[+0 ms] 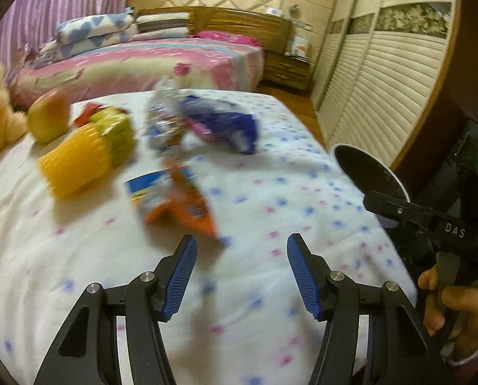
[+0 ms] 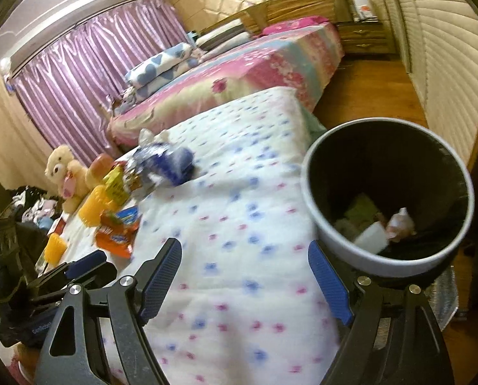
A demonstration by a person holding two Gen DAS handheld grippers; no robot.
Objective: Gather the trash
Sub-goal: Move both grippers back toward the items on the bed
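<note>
One orange wrapper (image 1: 183,205), ahead of left hand-held gripper (image 1: 242,253)

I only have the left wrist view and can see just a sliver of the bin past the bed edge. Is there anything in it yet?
Observer: Yes. The trash bin already holds a white block, crumpled paper and a greenish wrapper at the bottom.
Operator: Is the right gripper carrying anything?
Observer: No, the right gripper is open and empty above the bedspread.
Operator: Any trash I'm missing beyond the orange snack bag?
Observer: A second yellow container sits at the bed's far left edge, left of the orange snack bag.
</note>
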